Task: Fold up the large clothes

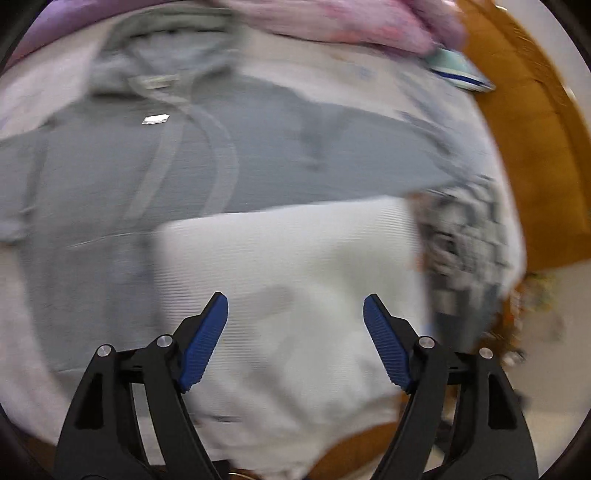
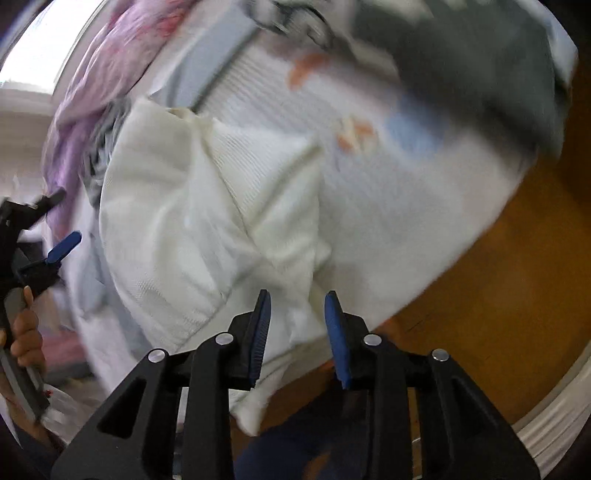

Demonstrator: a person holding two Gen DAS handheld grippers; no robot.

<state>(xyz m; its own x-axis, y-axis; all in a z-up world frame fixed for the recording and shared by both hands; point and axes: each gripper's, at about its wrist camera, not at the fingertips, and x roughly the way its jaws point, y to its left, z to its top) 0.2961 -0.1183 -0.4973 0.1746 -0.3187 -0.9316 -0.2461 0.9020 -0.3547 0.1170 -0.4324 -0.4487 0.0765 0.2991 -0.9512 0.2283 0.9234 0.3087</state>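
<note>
A cream-white ribbed knit garment lies folded in a thick bundle; in the left wrist view this white garment fills the foreground. My left gripper hovers over it, blue pads wide apart and nothing pinched. My right gripper stands over the bundle's near edge with a narrow gap; cloth shows behind the gap and the pads do not press on it. A grey hoodie with drawstrings lies spread flat behind the white garment. A hand holds the left gripper at that view's left edge.
Pink and purple fabric is piled at the back. A black-and-grey patterned cloth lies right of the white garment. A white cloth with orange and blue prints sits under the bundle. Brown wooden surface shows on the right.
</note>
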